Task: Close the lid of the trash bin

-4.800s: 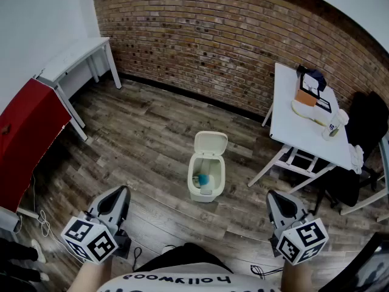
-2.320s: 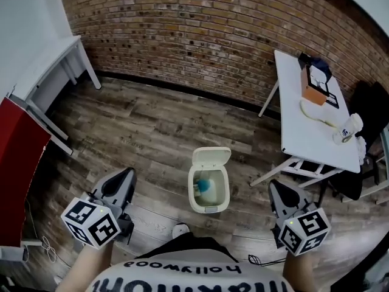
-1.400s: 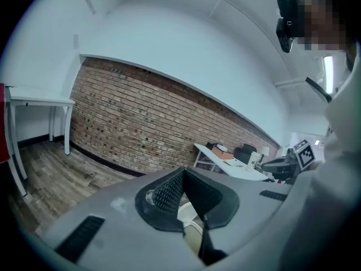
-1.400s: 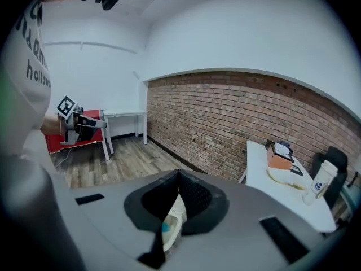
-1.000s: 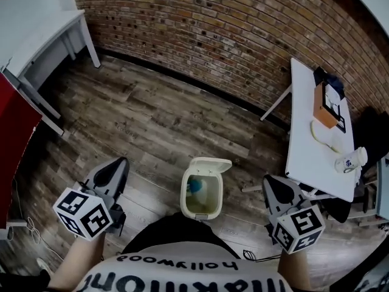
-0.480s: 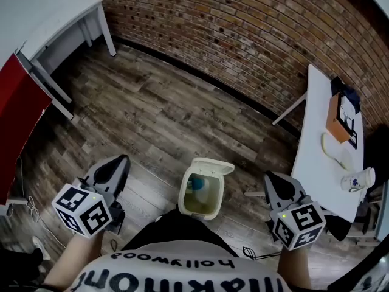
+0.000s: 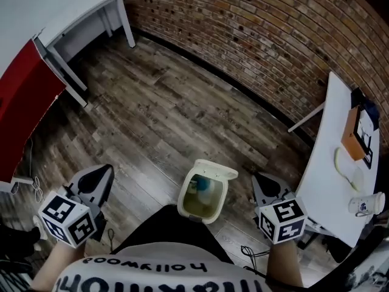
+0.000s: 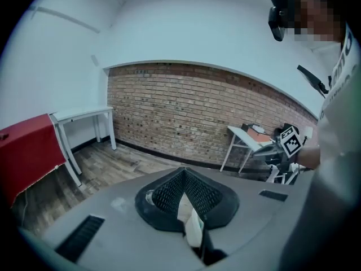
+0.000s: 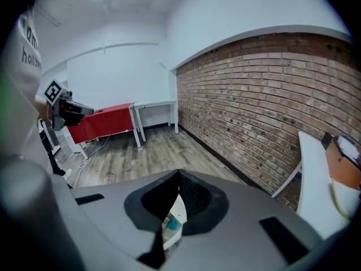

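Trash bin [image 7: 202, 193] sits nearer the person's feet than before, lid [image 7: 216, 170] still open; left gripper [image 7: 96, 176] and right gripper [image 7: 262, 183] jaws clenched, empty, so closing looks imminent.

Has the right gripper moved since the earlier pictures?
Yes: the right gripper has come closer to the trash bin, now beside its open lid.

My body hides the near base of the trash bin [image 7: 216, 170]; the blue thing [image 7: 203, 186] inside, perhaps a bag, is too small.
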Tool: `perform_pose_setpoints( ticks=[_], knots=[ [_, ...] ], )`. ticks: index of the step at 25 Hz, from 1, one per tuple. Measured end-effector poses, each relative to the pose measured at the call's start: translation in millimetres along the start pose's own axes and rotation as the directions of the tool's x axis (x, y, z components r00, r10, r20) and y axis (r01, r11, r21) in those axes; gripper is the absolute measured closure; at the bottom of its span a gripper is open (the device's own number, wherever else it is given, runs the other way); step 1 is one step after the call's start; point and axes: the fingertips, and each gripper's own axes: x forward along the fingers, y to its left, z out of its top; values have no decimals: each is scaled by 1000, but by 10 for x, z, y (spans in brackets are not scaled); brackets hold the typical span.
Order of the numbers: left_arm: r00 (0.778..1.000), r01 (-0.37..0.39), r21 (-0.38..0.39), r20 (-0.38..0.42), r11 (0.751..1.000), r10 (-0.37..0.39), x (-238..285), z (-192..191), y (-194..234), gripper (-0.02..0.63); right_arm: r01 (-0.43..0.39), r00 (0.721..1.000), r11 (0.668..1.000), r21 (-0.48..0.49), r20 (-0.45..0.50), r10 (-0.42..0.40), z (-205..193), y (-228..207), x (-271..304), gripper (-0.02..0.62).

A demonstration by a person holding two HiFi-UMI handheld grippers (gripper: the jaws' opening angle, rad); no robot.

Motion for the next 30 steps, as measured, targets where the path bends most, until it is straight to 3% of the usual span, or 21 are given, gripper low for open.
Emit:
perform_pose_setpoints(
  ticks=[5, 11, 15, 18, 25, 30],
  knots=[
    [996, -87, -102, -21, 991, 85, -199, -155, 70, 601, -51, 997, 997, -58, -53, 48, -171, -57, 459, 588],
    [988, -152, -114, -33, 982, 150, -339, -212, 80, 601, -116, 986, 992, -57, -123, 108, -383, -51, 864, 588],
    [980, -199, -180, -57, 963, 192, -428, -401, 166, 601, -138, 980, 990, 17, -144, 139, -474, -67, 1103, 589],
    [975, -222, -219, -68, 950, 213, -480, -491, 199, 601, -116, 976, 989, 88, -177, 130, -577, -167, 1288, 588],
    [966, -257, -245, -77, 935, 245, -584, -587, 235, 601, -64, 957, 987, 146, -270, 102, -935, -285, 1574, 588],
    [954, -299, -286, -94, 910, 284, -746, -743, 347, 601, -44, 948, 984, 172, -304, 95, -1042, -249, 1746, 588]
  ],
)
